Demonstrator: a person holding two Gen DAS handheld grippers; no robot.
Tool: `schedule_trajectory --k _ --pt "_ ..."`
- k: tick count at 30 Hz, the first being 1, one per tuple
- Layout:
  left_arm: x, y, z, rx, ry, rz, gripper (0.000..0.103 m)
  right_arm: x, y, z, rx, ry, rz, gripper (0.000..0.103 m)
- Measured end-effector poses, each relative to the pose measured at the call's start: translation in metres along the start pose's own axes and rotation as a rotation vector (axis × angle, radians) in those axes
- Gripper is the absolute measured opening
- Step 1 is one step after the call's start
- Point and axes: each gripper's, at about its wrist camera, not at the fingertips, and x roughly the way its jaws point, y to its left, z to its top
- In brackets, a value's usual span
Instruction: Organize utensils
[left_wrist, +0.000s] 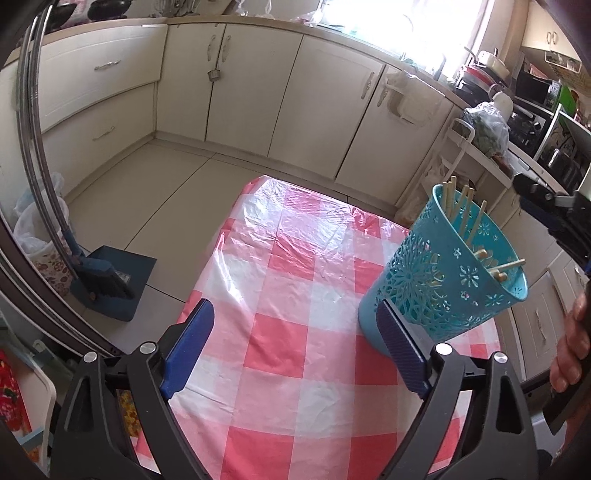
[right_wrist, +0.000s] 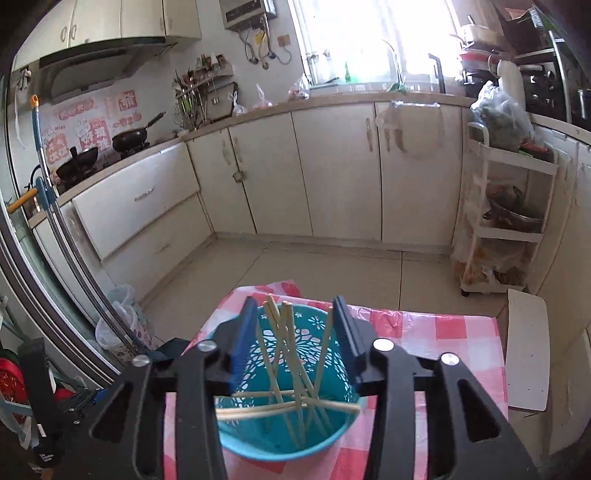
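On the pink checked tablecloth (left_wrist: 280, 266), chopsticks (right_wrist: 284, 354) stood upright, crisscrossed, in the teal holder (left_wrist: 443, 280); my right gripper (right_wrist: 295, 343) and left gripper (left_wrist: 295, 332) gaped empty.

Teal floral-cutout basket (left_wrist: 424, 291), pink-and-white checked tablecloth (left_wrist: 280, 332)

home kitchen | cabinets (right_wrist: 332, 166), woks (right_wrist: 129, 138) on stove, sink window (right_wrist: 369, 37) (bright), checked tablecloth (left_wrist: 295, 295)

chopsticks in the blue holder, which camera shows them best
The right wrist view: it looks down into the blue holder, so the chopsticks show nearly full length. The left wrist view shows mainly their tips above the rim.
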Motion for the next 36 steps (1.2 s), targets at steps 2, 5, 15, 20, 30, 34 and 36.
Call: schedule_trajectory --k 2,5,15,20,30,34,36 --pt "-0.007 -0.007 -0.002 0.037 -0.005 0.013 0.089 -0.030 0.005 -0.008 0.006 -0.040 -0.010 0.076" --pt "-0.035 -0.021 -0.009 0.084 -0.046 0.079 0.095 -0.073 0.010 -0.031 0.045 -0.032 -0.020 0.094" --pt "-0.169 -0.072 -0.052 0.243 -0.114 0.111 0.095 -0.175 0.032 -0.092 0.152 0.121 -0.159 0.096" --pt "-0.239 -0.087 -0.070 0.276 -0.114 -0.005 0.095 -0.237 0.068 -0.102 0.045 0.034 -0.113 0.096" --pt "-0.321 -0.081 -0.126 0.280 -0.128 0.074 0.095 -0.303 0.094 -0.154 0.138 -0.002 -0.159 0.096" --pt "-0.332 -0.069 -0.144 0.263 -0.129 0.121 0.095 -0.314 0.100 -0.170 0.151 0.006 -0.181 0.096" --pt "-0.339 -0.066 -0.151 0.266 -0.143 0.146 0.095 -0.320 0.101 -0.170 0.156 -0.013 -0.180 0.096"
